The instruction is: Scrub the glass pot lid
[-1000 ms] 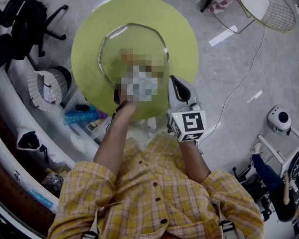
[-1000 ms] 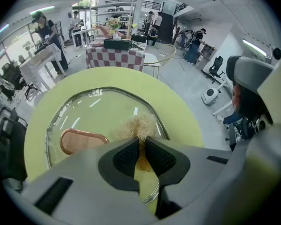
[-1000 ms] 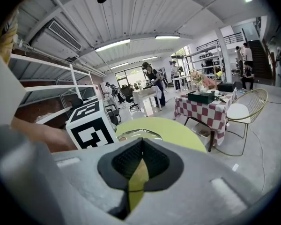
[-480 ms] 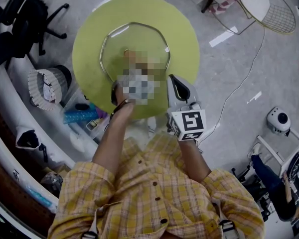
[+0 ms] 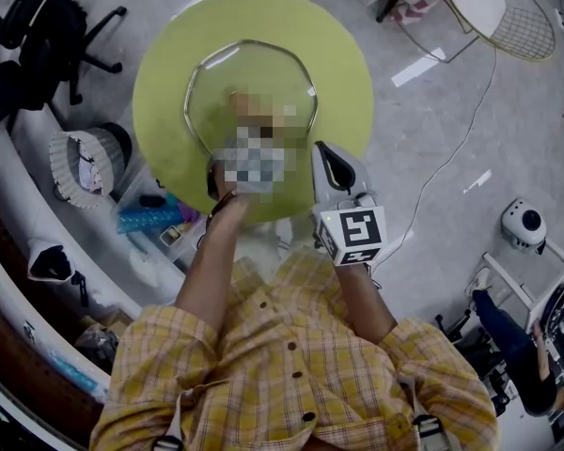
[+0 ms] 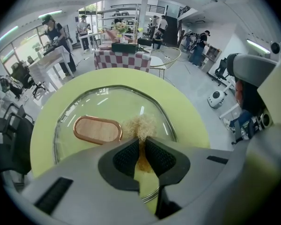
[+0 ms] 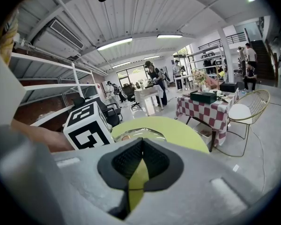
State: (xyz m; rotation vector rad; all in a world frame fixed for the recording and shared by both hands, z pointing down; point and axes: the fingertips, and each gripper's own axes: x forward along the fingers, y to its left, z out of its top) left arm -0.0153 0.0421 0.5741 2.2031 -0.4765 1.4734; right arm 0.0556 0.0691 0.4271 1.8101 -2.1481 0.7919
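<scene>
The jaws of the left gripper (image 6: 141, 143) are squeezed tight on the brown stalk of a scrubber (image 6: 139, 124). The scrubber points away from the person, and its pale fuzzy end pokes out past the jaw tips. The fuzzy end sits down on the glass pot lid (image 6: 107, 102).

The lid lies flat with its top side up, in the middle of a round yellow-green table (image 6: 189, 111). On top of the lid is a copper-coloured handle (image 6: 97, 129) shaped like a long oval. In the left gripper view its long side runs left to right. The fuzzy end is just beside the right end of the handle. I cannot tell if the two touch.

The jaws of the right gripper (image 7: 141, 143) are closed tip to tip, with nothing between them. Only the yellow-green table shows through the small gap lower down. This gripper is off the lid, by the near right edge of the table.

A wide ring of bare table goes all round the lid. It is widest on the far side, on the left and on the right. In the head view, the near edge of the lid is hidden.
</scene>
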